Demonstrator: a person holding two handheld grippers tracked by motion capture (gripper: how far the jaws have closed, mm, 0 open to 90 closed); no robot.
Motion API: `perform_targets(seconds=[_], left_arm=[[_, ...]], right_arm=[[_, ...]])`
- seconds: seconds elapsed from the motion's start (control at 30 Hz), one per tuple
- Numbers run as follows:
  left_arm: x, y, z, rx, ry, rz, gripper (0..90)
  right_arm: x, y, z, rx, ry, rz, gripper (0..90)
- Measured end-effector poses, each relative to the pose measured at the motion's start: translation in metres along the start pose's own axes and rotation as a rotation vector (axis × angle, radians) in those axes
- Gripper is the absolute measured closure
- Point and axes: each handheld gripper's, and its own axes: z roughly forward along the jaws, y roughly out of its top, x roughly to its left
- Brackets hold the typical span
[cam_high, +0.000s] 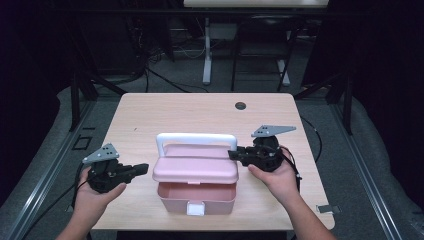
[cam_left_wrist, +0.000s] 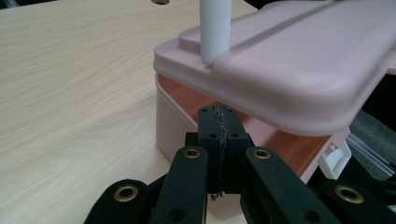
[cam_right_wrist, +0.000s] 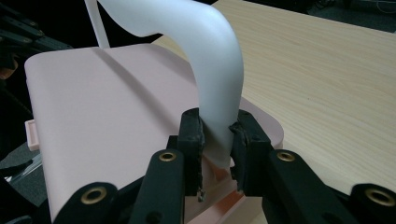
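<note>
A pink box (cam_high: 197, 197) stands at the table's near middle, its lid (cam_high: 195, 169) lifted so a gap shows along the front. The lid carries a white handle (cam_high: 195, 137) standing upright. My right gripper (cam_high: 234, 154) is shut on the handle's right leg near its foot; in the right gripper view the pads (cam_right_wrist: 192, 135) pinch the white handle (cam_right_wrist: 210, 56) above the lid (cam_right_wrist: 102, 116). My left gripper (cam_high: 144, 169) lies left of the box, shut and empty. In the left gripper view its tips (cam_left_wrist: 219, 123) point at the gap under the lid (cam_left_wrist: 289, 70).
The box has a white latch (cam_high: 195, 208) on its front wall. The light wooden table (cam_high: 150, 115) has a round cable hole (cam_high: 240, 105) at the back. Behind the table a white desk leg (cam_high: 206, 55) rises from the floor among dark frames.
</note>
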Motion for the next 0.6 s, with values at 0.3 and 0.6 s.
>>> perform_targets(seconds=[0.3,0.6], left_arm=[[-0.005,-0.008,0.009,0.014,-0.025,-0.002,90.0],[-0.016,-0.012,0.022,0.037,-0.057,0.006,90.0]], right_arm=[[0.000,-0.001,0.000,-0.002,-0.001,-0.002,74.4],[0.000,-0.001,0.000,0.000,0.000,0.000,74.4]])
